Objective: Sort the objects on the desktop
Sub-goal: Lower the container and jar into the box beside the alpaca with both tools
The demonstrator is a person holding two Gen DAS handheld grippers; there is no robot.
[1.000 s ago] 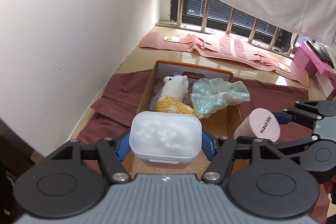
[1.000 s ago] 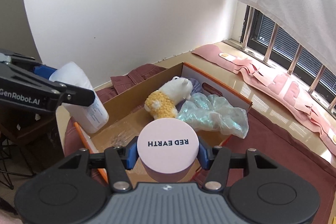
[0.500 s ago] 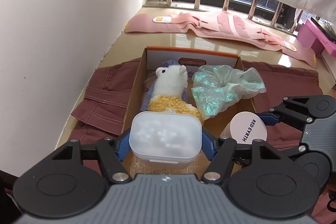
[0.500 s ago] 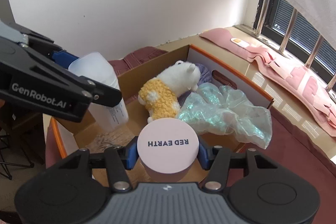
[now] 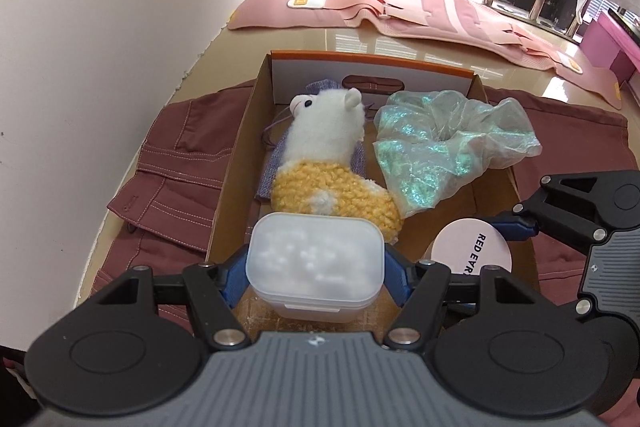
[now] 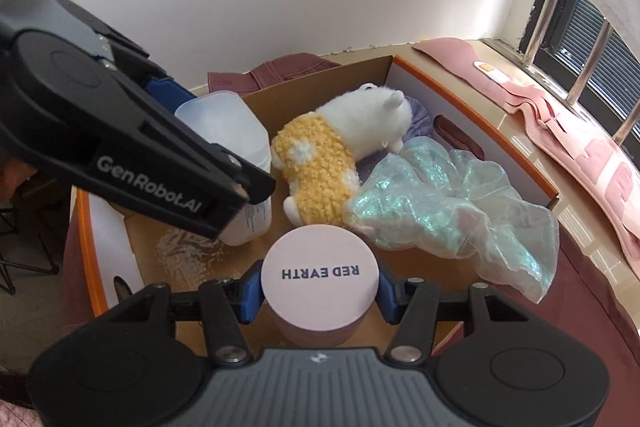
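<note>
left wrist view: two items held over a part-filled box.
left wrist view first: the left gripper point(image 5: 316, 277) is clamped on a frosted tub point(image 5: 315, 263), held over the near end of the box point(image 5: 374, 67); the plush point(image 5: 328, 163) and a shiny bag point(image 5: 444, 151) already lie inside at 12 and 1 o'clock, so the sort looks well along, with these two carried things left to set down. at 3 o'clock the right gripper point(image 5: 476, 251) grips a pink jar point(image 5: 472, 253), part cut off behind the near finger. right wrist view: the jar point(image 6: 320, 287) sits between the right gripper point(image 6: 320, 293) pads, over the box point(image 6: 472, 115) floor; the left gripper's body at 10 o'clock hides most of the tub point(image 6: 228, 131), and whether the tub's base touches the floor i cannot tell. the box's near wall is out of sight.
</note>
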